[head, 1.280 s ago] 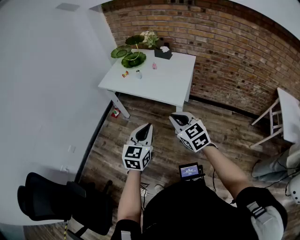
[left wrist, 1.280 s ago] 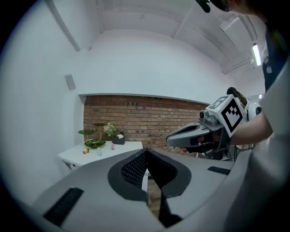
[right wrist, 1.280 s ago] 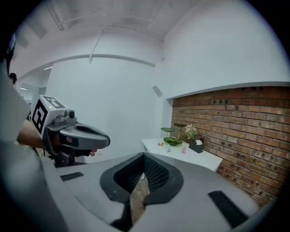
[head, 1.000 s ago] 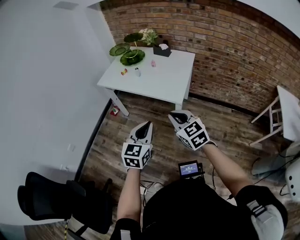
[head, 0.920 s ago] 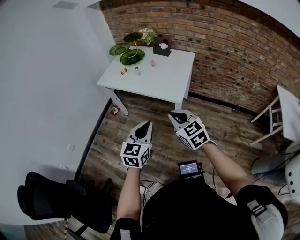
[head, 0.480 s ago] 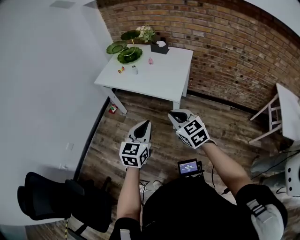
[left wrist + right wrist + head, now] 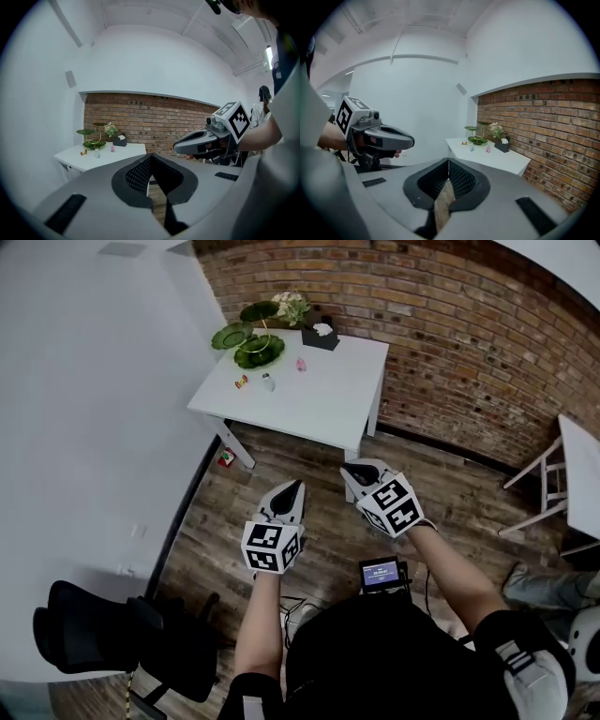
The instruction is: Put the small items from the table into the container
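Well short of the white table point(image 7: 319, 407) at upper centre, we carry left gripper point(image 7: 294, 487) and right gripper point(image 7: 354, 468) clenched and empty; the small items point(image 7: 268, 382) on it look light and easily knocked, best pinched across their middles.

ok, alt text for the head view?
Seen from above, a person on a wood floor holds the left gripper and right gripper, both shut and empty, short of a white table by a brick wall. On it: a green tiered stand, a black box and small items.
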The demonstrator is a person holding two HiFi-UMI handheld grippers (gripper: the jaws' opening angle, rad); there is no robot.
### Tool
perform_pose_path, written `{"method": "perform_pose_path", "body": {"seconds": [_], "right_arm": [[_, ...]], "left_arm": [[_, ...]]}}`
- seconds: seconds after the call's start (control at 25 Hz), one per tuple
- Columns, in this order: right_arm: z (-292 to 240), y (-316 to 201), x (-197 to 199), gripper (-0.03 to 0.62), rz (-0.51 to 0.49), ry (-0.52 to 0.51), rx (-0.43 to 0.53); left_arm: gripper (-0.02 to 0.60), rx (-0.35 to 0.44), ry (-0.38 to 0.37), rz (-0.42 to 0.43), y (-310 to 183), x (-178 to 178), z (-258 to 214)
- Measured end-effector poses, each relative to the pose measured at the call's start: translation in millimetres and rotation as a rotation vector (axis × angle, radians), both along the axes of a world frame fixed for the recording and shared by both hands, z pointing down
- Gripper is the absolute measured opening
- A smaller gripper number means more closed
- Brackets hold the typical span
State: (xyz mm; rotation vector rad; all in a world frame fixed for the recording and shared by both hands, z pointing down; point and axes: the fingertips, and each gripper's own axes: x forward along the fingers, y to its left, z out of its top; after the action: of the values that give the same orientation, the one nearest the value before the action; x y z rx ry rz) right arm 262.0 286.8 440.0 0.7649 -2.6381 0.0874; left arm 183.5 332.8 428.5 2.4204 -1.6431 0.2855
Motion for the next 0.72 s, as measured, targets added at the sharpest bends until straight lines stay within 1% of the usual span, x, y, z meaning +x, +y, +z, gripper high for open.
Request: {"method": "perform_pose_path", "body": {"seconds": [0.16, 0.28, 0.36, 0.56, 0.72], "right_arm": [[8.9, -17.3, 2.2, 0.015, -0.012, 0.004, -0.011], [17.7, -30.5, -1.8, 0.015, -0.019, 0.008, -0.030], [23.0, -41.9, -8.3, 0.015, -0.018, 0.012, -0.039], [38.2, -84.0, -48.2, 0.015, 0.008, 0.023, -0.050], [39.3, -124.2, -90.4, 0.015, 0.047, 0.042, -0.045]], "left_arm": [[0.009, -0.003, -0.020, -0.023, -11.6, 0.1, 8.6], [0.009, -0.014, -0.068, -0.031, -21.3, -4.0, 19.2], [0.009, -0.016, -0.086, -0.024, -33.7, -10.0, 24.4], [0.009, -0.017, -0.074, -0.008, -77.9, -53.7, 40.7], [0.009, -0.020, -0.077, 0.025, -118.0, -100.5, 43.1]]}}
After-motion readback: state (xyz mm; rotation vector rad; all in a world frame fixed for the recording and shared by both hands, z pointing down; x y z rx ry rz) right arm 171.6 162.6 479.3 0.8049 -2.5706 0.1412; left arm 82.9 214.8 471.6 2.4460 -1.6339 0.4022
